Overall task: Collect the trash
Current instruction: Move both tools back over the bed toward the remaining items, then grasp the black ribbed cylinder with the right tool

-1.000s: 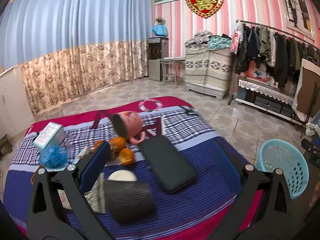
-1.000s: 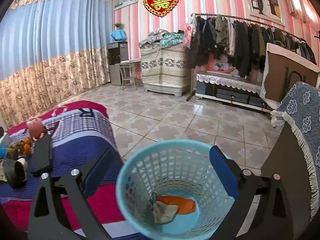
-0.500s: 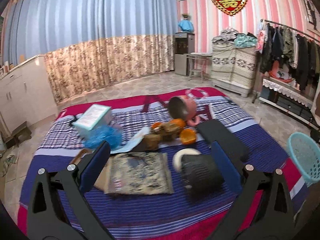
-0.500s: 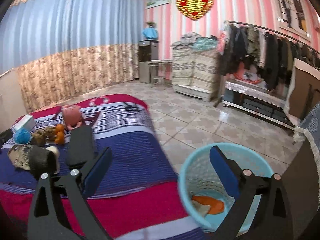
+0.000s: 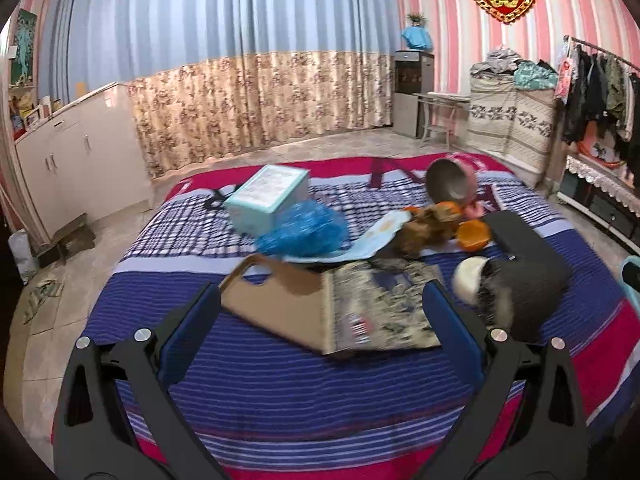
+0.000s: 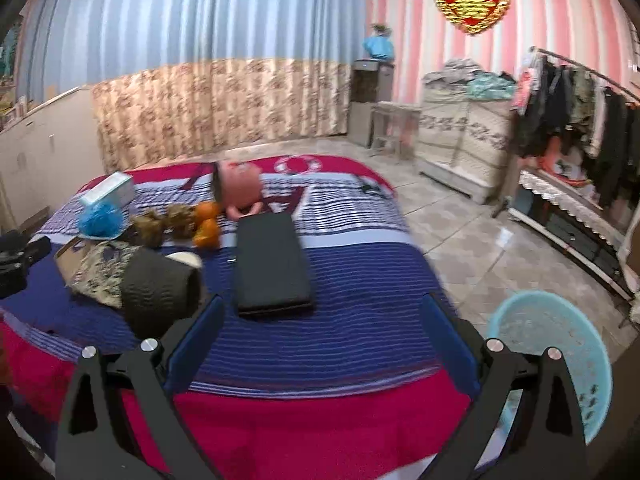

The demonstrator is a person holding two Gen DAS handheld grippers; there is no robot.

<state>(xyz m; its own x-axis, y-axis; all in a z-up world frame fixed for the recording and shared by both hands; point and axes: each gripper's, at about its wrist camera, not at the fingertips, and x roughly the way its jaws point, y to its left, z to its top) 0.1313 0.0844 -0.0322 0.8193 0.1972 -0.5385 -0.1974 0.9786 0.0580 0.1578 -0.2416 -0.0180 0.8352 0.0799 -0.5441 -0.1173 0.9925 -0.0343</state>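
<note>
My left gripper (image 5: 320, 320) is open above the striped bed (image 5: 280, 384); a brown cardboard bag (image 5: 280, 300) and a patterned flat packet (image 5: 384, 308) lie just beyond its fingertips. Behind them are a blue crumpled plastic wad (image 5: 304, 232), a teal box (image 5: 268, 196), brown clumps (image 5: 424, 228) and orange peels (image 5: 474, 234). My right gripper (image 6: 320, 320) is also open, with nothing in it, over the bed's near edge. The light blue trash basket (image 6: 560, 360) stands on the floor at its lower right. The orange peels (image 6: 208, 228) and the blue wad (image 6: 100, 216) sit far left.
A black flat case (image 6: 272, 264), a dark cup (image 6: 160, 288) lying on its side and a tipped pink mug (image 6: 240, 188) also rest on the bed. Tiled floor (image 6: 460, 240) runs between the bed and a clothes rack (image 6: 580, 120). White cabinets (image 5: 72, 160) stand at the left.
Both views have swung left. The left gripper now faces the cardboard bag instead of the black case. The right gripper has left the basket and faces the bed.
</note>
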